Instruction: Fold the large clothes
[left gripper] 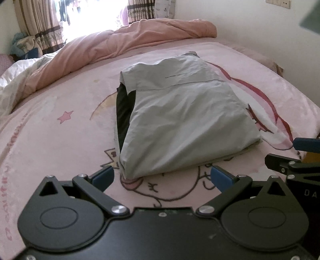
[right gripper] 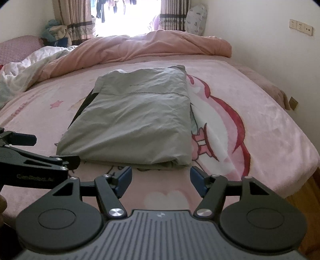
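A light grey garment [left gripper: 180,116] with a black inner part at its left lies folded into a rectangular pile on the pink bed blanket [left gripper: 60,140]; it also shows in the right wrist view [right gripper: 136,124]. My left gripper [left gripper: 163,178] is open and empty, just in front of the pile's near edge. My right gripper [right gripper: 161,180] is open and empty, also just short of the near edge. Each gripper shows at the side of the other's view: the right one [left gripper: 296,158] and the left one [right gripper: 30,152].
A rumpled pink duvet [right gripper: 150,46] and white bedding [right gripper: 30,66] lie along the far and left sides of the bed. A wall [right gripper: 260,50] runs along the right. Curtains and a bright window [right gripper: 128,18] are behind. The bed's right edge [right gripper: 300,176] drops off.
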{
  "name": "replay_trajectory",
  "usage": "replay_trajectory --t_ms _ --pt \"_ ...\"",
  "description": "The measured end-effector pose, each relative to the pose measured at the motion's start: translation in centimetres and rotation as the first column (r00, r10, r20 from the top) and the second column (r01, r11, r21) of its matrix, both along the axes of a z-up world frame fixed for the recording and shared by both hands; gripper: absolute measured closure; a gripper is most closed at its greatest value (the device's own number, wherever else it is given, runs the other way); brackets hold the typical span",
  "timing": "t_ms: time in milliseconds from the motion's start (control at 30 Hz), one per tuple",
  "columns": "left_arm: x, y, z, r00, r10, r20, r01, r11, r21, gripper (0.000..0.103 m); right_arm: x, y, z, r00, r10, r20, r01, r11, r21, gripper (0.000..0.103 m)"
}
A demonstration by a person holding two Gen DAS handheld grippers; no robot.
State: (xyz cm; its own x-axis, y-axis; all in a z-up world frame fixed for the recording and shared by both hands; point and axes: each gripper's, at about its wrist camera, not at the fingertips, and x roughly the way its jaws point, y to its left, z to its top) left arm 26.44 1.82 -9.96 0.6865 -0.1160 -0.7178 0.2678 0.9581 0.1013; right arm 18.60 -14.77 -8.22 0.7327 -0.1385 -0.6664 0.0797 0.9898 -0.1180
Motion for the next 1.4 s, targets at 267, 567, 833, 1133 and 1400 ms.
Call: replay_trajectory --t_ms 267,567,833,1133,1400 --pt "-0.41 -0.47 0.08 1.000 -0.011 0.002 0.011 1.000 0.004 0.000 -0.30 -0.19 -0.04 1.000 -0.007 -0.005 0.007 1.000 -0.003 0.023" --pt "-0.44 -0.36 -0.10 1.000 -0.003 -0.010 0.003 1.000 -0.010 0.000 -0.51 -0.09 -0.20 1.000 -0.004 -0.012 0.004 1.000 -0.006 0.023" --pt "-0.53 -0.14 -0.26 1.000 0.006 -0.021 -0.007 1.000 -0.015 0.000 -0.43 -0.29 -0.28 1.000 -0.004 -0.014 0.004 1.000 -0.003 0.022" --pt "-0.46 0.01 -0.30 0.999 0.021 -0.029 -0.022 0.999 -0.031 0.000 -0.40 -0.79 -0.57 0.999 -0.032 -0.020 0.032 0.999 0.016 0.022" --pt "-0.87 0.11 -0.63 0.998 0.013 -0.057 -0.018 0.997 -0.076 0.000 -0.36 -0.73 -0.99 0.999 -0.037 -0.037 0.038 0.999 0.018 0.022"
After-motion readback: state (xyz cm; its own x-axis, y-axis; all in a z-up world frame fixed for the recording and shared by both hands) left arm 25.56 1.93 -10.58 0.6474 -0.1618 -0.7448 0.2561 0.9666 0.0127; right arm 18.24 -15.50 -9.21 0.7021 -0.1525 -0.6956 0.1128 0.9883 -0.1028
